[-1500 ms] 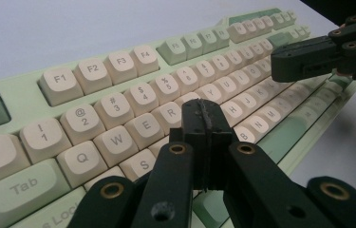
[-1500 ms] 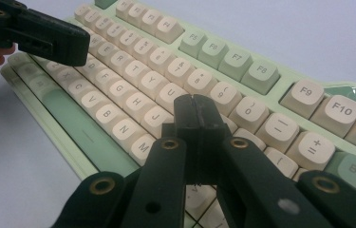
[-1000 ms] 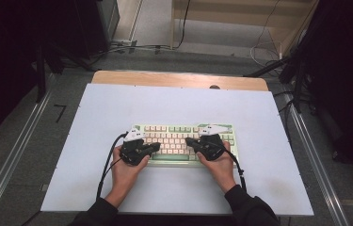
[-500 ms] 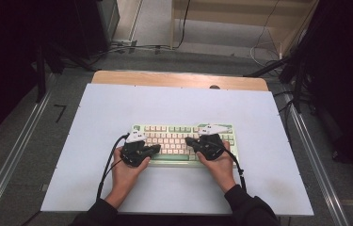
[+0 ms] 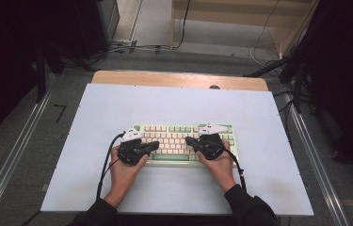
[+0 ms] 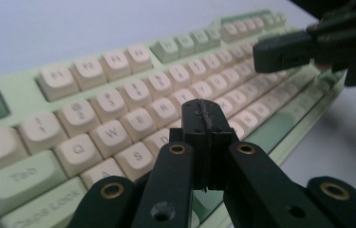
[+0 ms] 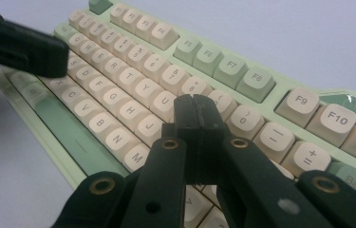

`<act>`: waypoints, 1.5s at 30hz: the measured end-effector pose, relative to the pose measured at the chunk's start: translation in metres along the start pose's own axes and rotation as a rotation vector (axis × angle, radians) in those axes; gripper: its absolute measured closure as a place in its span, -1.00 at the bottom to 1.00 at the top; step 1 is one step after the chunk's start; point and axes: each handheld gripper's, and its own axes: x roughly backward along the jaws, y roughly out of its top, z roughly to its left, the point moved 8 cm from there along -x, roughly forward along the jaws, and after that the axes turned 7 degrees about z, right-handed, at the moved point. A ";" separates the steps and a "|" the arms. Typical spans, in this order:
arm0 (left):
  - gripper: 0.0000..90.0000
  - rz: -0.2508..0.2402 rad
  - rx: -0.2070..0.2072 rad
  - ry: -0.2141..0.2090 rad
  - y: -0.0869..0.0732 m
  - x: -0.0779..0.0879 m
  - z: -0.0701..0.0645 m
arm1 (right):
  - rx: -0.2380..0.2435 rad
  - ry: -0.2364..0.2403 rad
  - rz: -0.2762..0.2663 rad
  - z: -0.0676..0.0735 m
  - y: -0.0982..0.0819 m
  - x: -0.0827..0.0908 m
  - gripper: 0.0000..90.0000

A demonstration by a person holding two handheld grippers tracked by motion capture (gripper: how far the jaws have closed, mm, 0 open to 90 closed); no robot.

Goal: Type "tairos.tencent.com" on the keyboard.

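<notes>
left gripper [image 5: 153,147]: jaws pressed together with nothing between them, tips over the letter keys on the left half of the keyboard; in the left gripper view the closed tips [image 6: 204,114] sit above the row near e, r and d.
right gripper [image 5: 189,141]: jaws also pressed together and holding nothing, tips over the right half of the letter block; in the right gripper view the closed tips [image 7: 195,109] hover by the u, j and number-row keys.
contact: whether either tip touches a key cannot be told.
keyboard [image 5: 174,130]: pale green case with cream keycaps, lying flat near the middle of the white table top [image 5: 179,103], long side facing the person.
left hand [image 5: 123,172]: holds its gripper at the keyboard's near left corner, a black cable trailing down beside the wrist.
right hand [image 5: 221,165]: holds its gripper at the keyboard's near right part.
pointing: the two grippers aim inward, toward each other, tips apart.
surroundings: a wooden strip [image 5: 179,79] runs along the far edge of the table.
</notes>
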 end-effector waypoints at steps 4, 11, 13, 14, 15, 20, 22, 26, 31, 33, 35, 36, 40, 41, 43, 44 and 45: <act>1.00 -0.048 0.049 0.018 0.006 0.009 0.015 | -0.007 -0.009 -0.002 -0.002 0.001 -0.001 0.96; 1.00 -0.060 0.086 0.045 0.006 0.014 0.031 | -0.013 -0.018 0.001 -0.005 0.001 -0.004 0.96; 1.00 -0.058 0.086 0.048 0.006 0.013 0.032 | -0.013 -0.022 0.003 -0.006 0.001 -0.005 0.96; 1.00 -0.058 0.088 0.050 0.006 0.013 0.032 | -0.014 -0.024 0.002 -0.007 0.001 -0.005 0.96; 1.00 -0.058 0.089 0.050 0.006 0.013 0.032 | -0.015 -0.024 0.004 -0.007 0.001 -0.006 0.96; 1.00 -0.056 0.088 0.052 0.006 0.012 0.033 | -0.020 -0.030 0.002 -0.009 0.001 -0.006 0.96; 1.00 -0.054 0.087 0.051 0.005 0.012 0.032 | -0.020 -0.031 0.005 -0.010 0.001 -0.007 0.96; 1.00 -0.053 0.086 0.050 0.005 0.012 0.032 | -0.016 -0.035 0.012 -0.010 0.000 -0.009 0.96; 1.00 -0.049 0.084 0.045 0.005 0.011 0.031 | -0.009 -0.037 0.025 -0.010 -0.001 -0.011 0.96; 1.00 -0.049 0.083 0.047 0.005 0.011 0.030 | -0.016 -0.030 0.033 -0.010 -0.003 -0.012 0.96; 1.00 -0.048 0.082 0.046 0.005 0.011 0.030 | -0.014 -0.034 0.037 -0.010 -0.002 -0.012 0.96; 1.00 -0.049 0.083 0.047 0.005 0.011 0.031 | -0.014 -0.032 0.037 -0.010 -0.003 -0.012 0.96; 1.00 -0.049 0.083 0.046 0.005 0.011 0.030 | -0.003 -0.021 0.011 -0.006 0.001 -0.007 0.96; 1.00 -0.048 0.083 0.045 0.005 0.011 0.030 | -0.006 -0.017 0.009 -0.004 0.002 -0.005 0.96; 1.00 -0.047 0.082 0.044 0.005 0.011 0.030 | 0.001 -0.007 0.006 -0.001 0.002 -0.003 0.96; 1.00 -0.047 0.083 0.044 0.005 0.011 0.030 | 0.005 -0.003 0.007 0.000 0.002 -0.002 0.96; 1.00 -0.048 0.084 0.045 0.005 0.011 0.031 | 0.007 0.001 0.009 0.002 0.002 -0.001 0.96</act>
